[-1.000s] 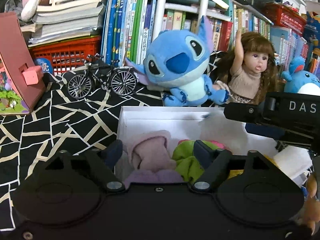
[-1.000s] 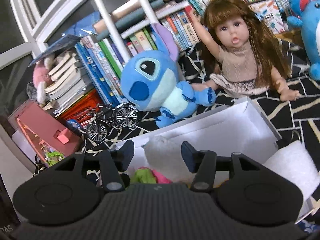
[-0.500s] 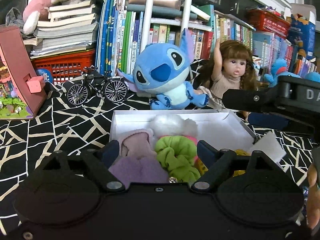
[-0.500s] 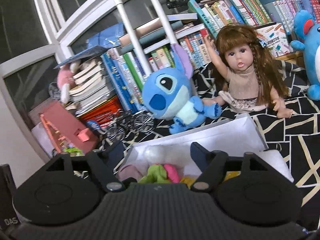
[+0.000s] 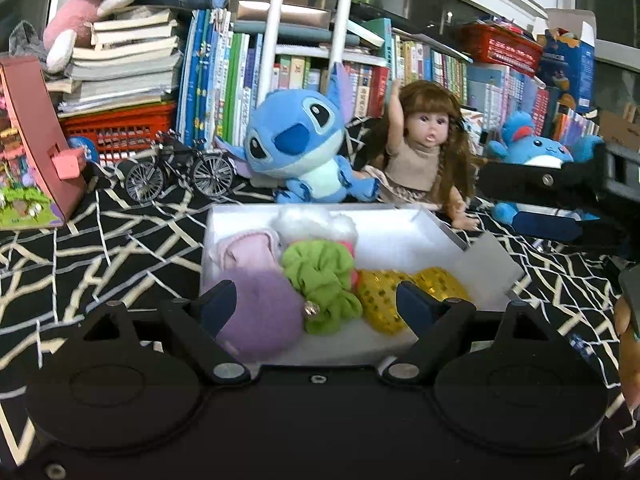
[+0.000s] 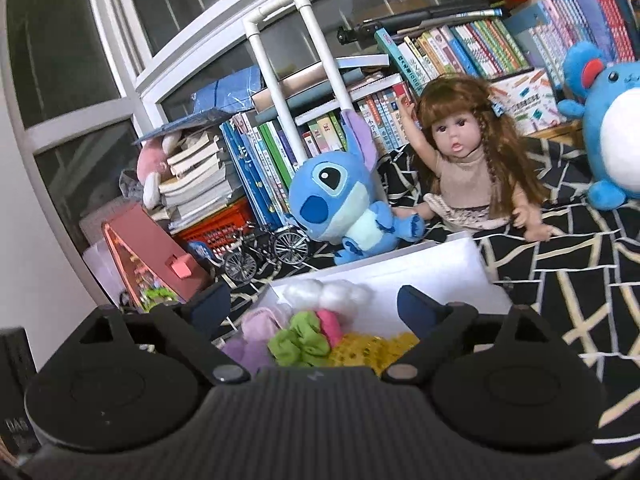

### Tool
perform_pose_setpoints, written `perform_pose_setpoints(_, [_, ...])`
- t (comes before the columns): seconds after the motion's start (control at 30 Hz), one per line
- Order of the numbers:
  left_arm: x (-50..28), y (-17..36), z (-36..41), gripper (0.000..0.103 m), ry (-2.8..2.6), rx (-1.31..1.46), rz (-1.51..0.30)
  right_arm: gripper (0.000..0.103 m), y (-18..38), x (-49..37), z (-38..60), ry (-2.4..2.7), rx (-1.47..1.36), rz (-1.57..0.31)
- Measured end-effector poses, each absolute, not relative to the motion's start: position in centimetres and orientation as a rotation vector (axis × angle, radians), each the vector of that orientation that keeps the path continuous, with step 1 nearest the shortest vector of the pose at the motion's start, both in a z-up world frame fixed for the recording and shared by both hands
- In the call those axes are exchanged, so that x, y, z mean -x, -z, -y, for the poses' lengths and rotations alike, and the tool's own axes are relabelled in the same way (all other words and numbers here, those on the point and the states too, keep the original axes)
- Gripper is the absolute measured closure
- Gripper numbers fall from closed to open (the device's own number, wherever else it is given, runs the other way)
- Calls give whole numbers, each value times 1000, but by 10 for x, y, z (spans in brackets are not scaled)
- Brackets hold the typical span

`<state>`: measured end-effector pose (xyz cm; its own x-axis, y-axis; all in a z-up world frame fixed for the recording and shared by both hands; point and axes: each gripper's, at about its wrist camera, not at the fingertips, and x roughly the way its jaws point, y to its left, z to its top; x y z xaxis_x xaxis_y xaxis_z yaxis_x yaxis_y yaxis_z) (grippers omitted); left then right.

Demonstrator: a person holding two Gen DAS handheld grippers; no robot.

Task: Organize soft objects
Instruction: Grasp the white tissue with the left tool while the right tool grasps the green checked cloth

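Scrunchies fill the white box (image 5: 400,236): purple one (image 5: 260,320) left, green one (image 5: 320,276) middle, gold one (image 5: 380,300) right. Your left gripper (image 5: 316,300) and right gripper (image 6: 314,304) have just been opening, jaws apart and empty. Dip low and you'll snag the crowded pile.

1. Box (image 5: 400,232) is sitting on the patterned cloth (image 5: 100,256), near centre.
2. Scrunchies (image 5: 320,276) are lying inside the box; a fluffy ball (image 5: 312,220) is resting at its far end.
3. Plush toy (image 5: 296,148) is sitting behind the box, the doll (image 5: 420,148) just right of it.
4. Model bicycle (image 5: 180,170) is standing left of the plush toy.
5. Books (image 5: 224,80) are lining the far side.
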<state>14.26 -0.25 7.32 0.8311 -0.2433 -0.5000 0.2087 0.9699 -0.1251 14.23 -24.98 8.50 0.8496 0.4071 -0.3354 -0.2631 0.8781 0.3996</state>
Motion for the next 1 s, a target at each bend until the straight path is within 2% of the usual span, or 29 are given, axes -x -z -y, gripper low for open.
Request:
perform_pose_setpoints(0.37, [-126, -50, 13, 17, 279, 58, -586, 1, -62, -92, 254, -302, -179, -370])
perform_pose_setpoints(1.0, [-124, -16, 23, 18, 363, 92, -652, 1, -10, -44, 245, -178, -77, -392])
